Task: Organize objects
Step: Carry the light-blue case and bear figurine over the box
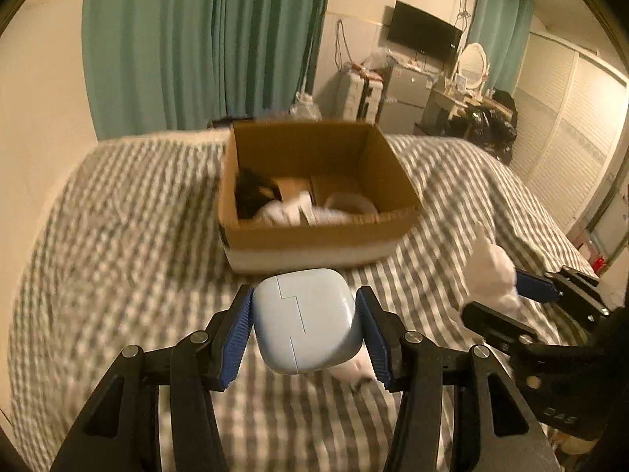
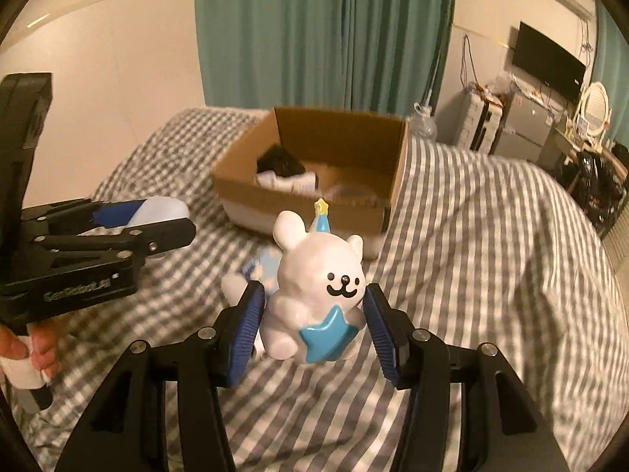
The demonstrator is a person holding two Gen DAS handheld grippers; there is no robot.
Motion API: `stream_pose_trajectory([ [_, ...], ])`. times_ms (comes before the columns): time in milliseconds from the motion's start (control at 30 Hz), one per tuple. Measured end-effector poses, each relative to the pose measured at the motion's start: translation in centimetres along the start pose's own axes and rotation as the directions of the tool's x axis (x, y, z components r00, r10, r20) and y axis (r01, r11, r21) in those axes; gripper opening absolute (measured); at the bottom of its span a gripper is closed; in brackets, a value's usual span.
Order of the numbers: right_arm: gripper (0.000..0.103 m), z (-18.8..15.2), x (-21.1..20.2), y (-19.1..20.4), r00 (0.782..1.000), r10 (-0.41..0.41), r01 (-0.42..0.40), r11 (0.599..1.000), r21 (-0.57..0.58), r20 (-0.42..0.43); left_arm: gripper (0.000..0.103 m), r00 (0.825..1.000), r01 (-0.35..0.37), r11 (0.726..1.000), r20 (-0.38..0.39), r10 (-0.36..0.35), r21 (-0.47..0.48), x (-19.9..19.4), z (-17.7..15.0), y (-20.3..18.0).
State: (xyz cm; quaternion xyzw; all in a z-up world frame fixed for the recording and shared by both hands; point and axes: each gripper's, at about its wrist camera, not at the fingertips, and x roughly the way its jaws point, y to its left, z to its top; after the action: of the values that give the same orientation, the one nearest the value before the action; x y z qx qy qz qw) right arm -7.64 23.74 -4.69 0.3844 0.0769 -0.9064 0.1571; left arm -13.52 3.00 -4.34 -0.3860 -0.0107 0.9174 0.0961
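Note:
My left gripper (image 1: 304,324) is shut on a pale blue rounded case (image 1: 304,318), held above the checked bed cover. The right gripper (image 2: 314,318) is shut on a white bear figurine (image 2: 314,295) that has a blue star on its belly and a blue hat. Ahead of both stands an open cardboard box (image 1: 314,232) with a dark item and white things inside. The left wrist view has the right gripper (image 1: 507,295) and the bear (image 1: 493,275) at its right edge. The left gripper (image 2: 153,222) with the case (image 2: 161,208) sits at the left of the right wrist view.
The bed with its grey and white checked cover (image 2: 471,275) fills the foreground. A small blue and white object (image 2: 259,267) lies on the cover behind the bear. Teal curtains (image 1: 196,39) hang behind the box. Far right are a TV (image 1: 424,31), suitcases and a dressing table.

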Motion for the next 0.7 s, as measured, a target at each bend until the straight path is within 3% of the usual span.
stream_pose_trajectory([
  [200, 0.052, 4.0, -0.7, -1.9, 0.998, 0.047, -0.048, 0.998, 0.039, 0.039, 0.054, 0.998, -0.059, 0.997, 0.042, 0.057, 0.051, 0.3, 4.4, 1.2],
  [467, 0.052, 10.3, 0.0, -4.0, 0.993, 0.051, -0.056, 0.998, 0.041, 0.104, 0.054, 0.998, 0.009, 1.0, 0.06, -0.011, 0.028, 2.2, 11.0, 3.5],
  [700, 0.052, 15.7, 4.0, -4.0, 0.992, 0.04, -0.044, 0.999, 0.028, 0.116, 0.054, 0.995, 0.023, 0.997, 0.098, -0.029, 0.067, 5.0, 15.8, 3.5],
])
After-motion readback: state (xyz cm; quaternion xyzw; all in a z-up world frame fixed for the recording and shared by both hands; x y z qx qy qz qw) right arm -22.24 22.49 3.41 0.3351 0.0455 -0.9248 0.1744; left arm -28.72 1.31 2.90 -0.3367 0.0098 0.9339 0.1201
